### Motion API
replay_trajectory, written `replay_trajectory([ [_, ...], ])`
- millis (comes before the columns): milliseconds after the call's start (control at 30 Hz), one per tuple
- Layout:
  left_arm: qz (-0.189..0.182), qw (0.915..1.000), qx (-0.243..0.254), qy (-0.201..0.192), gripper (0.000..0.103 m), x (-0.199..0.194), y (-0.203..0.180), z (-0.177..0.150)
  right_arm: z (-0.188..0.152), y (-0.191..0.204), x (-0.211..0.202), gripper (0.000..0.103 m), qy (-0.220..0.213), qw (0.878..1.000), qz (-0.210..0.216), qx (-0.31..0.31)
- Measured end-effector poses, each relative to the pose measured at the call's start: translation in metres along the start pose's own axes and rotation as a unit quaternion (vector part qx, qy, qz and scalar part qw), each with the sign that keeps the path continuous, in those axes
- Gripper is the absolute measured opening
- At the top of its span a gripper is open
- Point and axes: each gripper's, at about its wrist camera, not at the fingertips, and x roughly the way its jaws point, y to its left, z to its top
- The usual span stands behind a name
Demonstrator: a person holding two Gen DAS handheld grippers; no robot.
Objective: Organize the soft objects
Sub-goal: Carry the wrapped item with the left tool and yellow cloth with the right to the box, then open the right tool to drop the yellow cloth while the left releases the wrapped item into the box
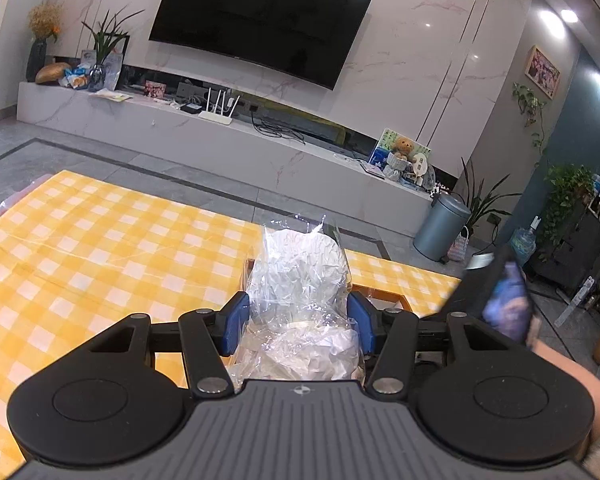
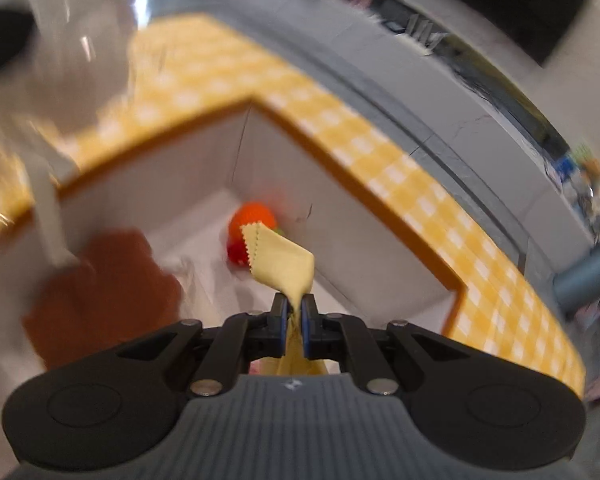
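My left gripper [image 1: 298,312] is shut on a clear plastic bag with crumpled white stuffing [image 1: 300,276] and holds it above the yellow checked tablecloth [image 1: 100,248]. My right gripper [image 2: 295,312] is shut on a pale yellow cloth with a zigzag edge [image 2: 282,260] and holds it over a white box with an orange rim [image 2: 372,204]. An orange and red soft toy [image 2: 250,222] lies in the box's far corner. A brown soft object [image 2: 100,292] lies in the box at the left. The right wrist view is blurred.
The box rim [image 1: 384,300] shows just right of the bag in the left wrist view. Beyond the table are a white TV bench [image 1: 220,136], a wall TV [image 1: 260,20], a grey bin [image 1: 440,228] and potted plants [image 1: 572,192].
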Motion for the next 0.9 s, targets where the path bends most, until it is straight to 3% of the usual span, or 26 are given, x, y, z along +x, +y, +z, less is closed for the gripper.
replay_trajectory([
  [100, 0.007, 0.9999, 0.0, 0.009, 0.061, 0.006, 0.002, 0.0, 0.004, 0.004, 0.017, 0.005, 0.017, 0.998, -0.034, -0.039],
  [233, 0.012, 0.9997, -0.001, 0.022, 0.062, 0.015, 0.002, -0.001, 0.01, 0.005, 0.029, 0.005, 0.006, 0.989, -0.105, -0.103],
  [433, 0.016, 0.999, 0.0, 0.043, 0.061, 0.025, -0.004, -0.007, 0.0, 0.015, 0.046, 0.008, 0.011, 0.967, -0.142, -0.211],
  [500, 0.017, 0.9986, 0.004, 0.049, 0.061, 0.028, -0.006, -0.008, -0.005, 0.012, 0.048, 0.009, 0.009, 0.964, -0.166, -0.208],
  [567, 0.018, 0.9984, 0.004, 0.053, 0.061, 0.029, -0.007, -0.009, -0.008, 0.006, 0.042, 0.024, -0.007, 0.971, -0.147, -0.186],
  [633, 0.019, 0.9983, 0.006, 0.055, 0.061, 0.03, -0.007, -0.009, -0.011, 0.003, 0.035, 0.071, -0.016, 0.977, -0.124, -0.17],
  [700, 0.022, 0.9981, 0.009, 0.057, 0.061, 0.031, -0.008, -0.01, -0.014, 0.005, 0.024, 0.101, -0.044, 0.976, -0.128, -0.169],
  [800, 0.027, 0.9978, 0.01, 0.059, 0.061, 0.032, -0.008, -0.01, -0.022, 0.009, 0.002, 0.1, -0.096, 0.967, -0.155, -0.18],
  [900, 0.028, 0.9977, 0.015, 0.059, 0.061, 0.032, -0.011, -0.01, -0.025, 0.001, -0.023, 0.1, -0.113, 0.972, -0.146, -0.142],
])
